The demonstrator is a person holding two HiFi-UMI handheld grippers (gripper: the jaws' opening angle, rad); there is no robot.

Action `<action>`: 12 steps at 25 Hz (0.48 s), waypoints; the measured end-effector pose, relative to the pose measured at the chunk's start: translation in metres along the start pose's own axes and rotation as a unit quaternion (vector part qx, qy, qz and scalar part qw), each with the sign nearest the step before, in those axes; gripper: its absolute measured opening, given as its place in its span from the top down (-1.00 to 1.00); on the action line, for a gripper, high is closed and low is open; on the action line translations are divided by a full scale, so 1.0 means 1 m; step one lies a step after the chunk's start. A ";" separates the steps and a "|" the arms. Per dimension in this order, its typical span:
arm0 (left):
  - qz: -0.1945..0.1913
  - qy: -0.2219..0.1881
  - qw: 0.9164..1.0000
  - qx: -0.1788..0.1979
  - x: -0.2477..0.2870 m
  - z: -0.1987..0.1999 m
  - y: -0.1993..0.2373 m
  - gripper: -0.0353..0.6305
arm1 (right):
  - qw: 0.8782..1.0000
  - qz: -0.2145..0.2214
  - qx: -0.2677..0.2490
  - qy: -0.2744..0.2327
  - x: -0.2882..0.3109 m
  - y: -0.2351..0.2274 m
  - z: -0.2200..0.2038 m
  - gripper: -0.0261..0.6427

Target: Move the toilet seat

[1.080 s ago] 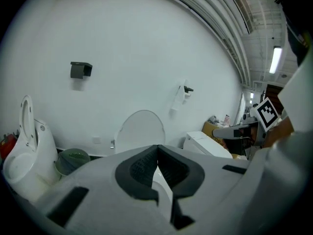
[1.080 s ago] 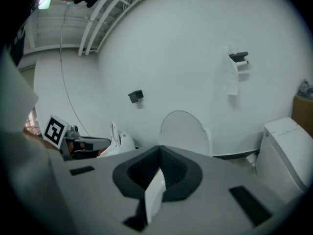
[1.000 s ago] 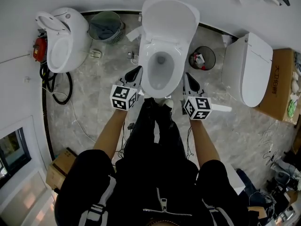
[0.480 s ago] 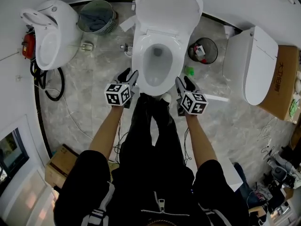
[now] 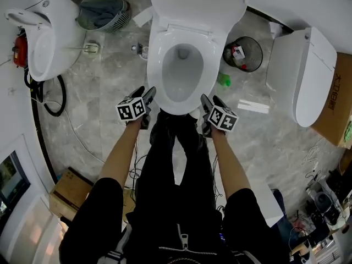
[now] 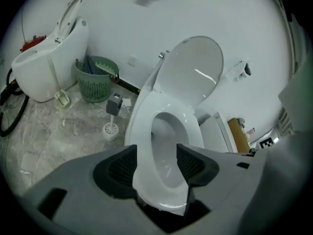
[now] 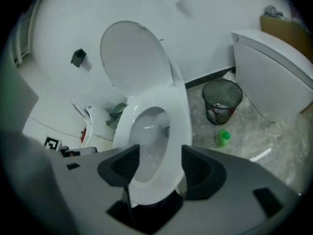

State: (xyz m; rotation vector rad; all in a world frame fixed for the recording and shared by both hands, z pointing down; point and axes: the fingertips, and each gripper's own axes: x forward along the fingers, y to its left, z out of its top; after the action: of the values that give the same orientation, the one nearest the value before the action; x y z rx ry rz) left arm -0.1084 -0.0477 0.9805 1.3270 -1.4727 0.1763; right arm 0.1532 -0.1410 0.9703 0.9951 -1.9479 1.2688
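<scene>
The white toilet's seat point(image 5: 155, 65) lies down on the bowl, and its lid point(image 5: 198, 4) stands raised against the wall. My left gripper point(image 5: 146, 95) is at the bowl's front left and my right gripper point(image 5: 210, 101) at its front right. Both sets of jaws are opening. In the left gripper view the seat's front rim point(image 6: 141, 124) shows in the gap of the left gripper point(image 6: 156, 153), with the pads not pressing on it. The right gripper view shows the same: the seat point(image 7: 178, 116) lies in the gap of the right gripper point(image 7: 159, 153).
A second toilet point(image 5: 47, 34) and a green basket point(image 5: 102, 7) stand at the left. A black wire bin point(image 5: 245, 53), a green bottle point(image 5: 223, 80), a third toilet point(image 5: 302, 73) and a cardboard box point(image 5: 335, 103) are at the right. A toilet brush point(image 6: 111, 129) stands left of the bowl. Cables point(image 5: 49, 100) lie on the floor.
Both grippers have drawn back from the bowl's sides to its front edge, and their jaws have gone from shut to spread apart.
</scene>
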 end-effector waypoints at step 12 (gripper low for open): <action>0.006 0.100 0.994 -0.034 0.063 -0.079 0.041 0.00 | 0.993 -0.016 0.102 0.063 0.067 -0.042 -0.077 0.09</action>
State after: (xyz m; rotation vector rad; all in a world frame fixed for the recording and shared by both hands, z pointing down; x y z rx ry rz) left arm -0.0794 -0.0159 1.0810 1.2091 -1.3069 0.2579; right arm 0.1592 -0.0984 1.0717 1.0142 -1.7269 1.4987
